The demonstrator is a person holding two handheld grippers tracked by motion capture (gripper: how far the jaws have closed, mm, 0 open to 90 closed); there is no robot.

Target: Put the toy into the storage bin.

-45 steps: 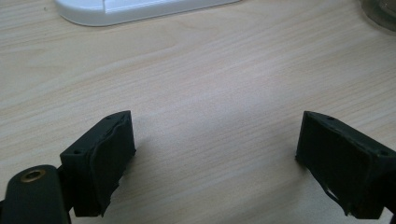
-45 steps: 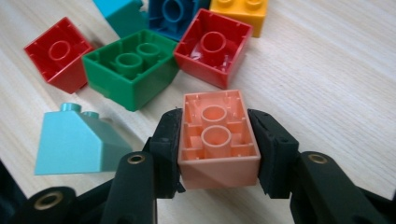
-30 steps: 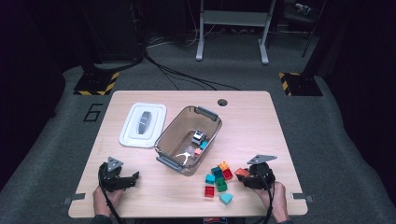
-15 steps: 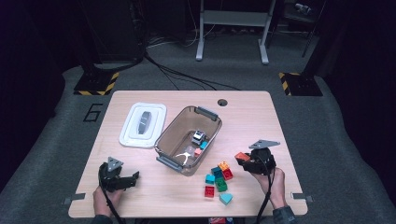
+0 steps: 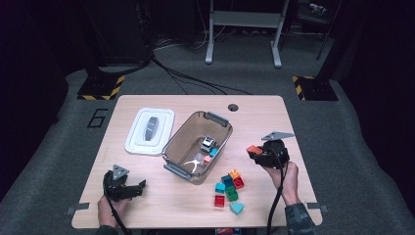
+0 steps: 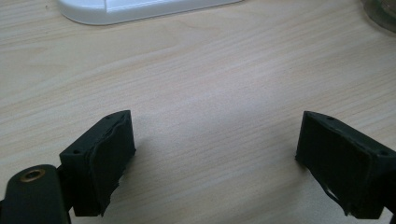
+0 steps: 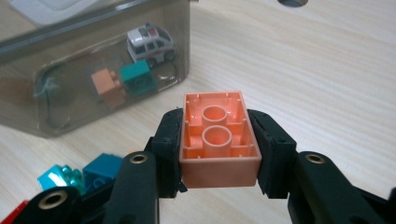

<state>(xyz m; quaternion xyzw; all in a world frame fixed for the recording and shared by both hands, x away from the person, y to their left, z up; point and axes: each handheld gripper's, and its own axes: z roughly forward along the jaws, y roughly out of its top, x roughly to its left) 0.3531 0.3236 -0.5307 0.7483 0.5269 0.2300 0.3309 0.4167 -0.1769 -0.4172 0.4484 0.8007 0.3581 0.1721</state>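
Orange 2-stud brick (image 7: 218, 137) is clamped between the jaws of the right gripper (image 5: 265, 152), hollow underside facing the camera, held above the table (image 5: 293, 127) right of the clear bin (image 5: 176, 147). Bin holds a toy van (image 7: 150, 42), a teal brick (image 7: 138, 77) and an orange block (image 7: 107, 86). Loose bricks (image 5: 229, 188) lie near the bin's front. Left gripper (image 5: 128, 190) is wide open, holding nothing, low over bare wood near the white lid (image 5: 149, 130).
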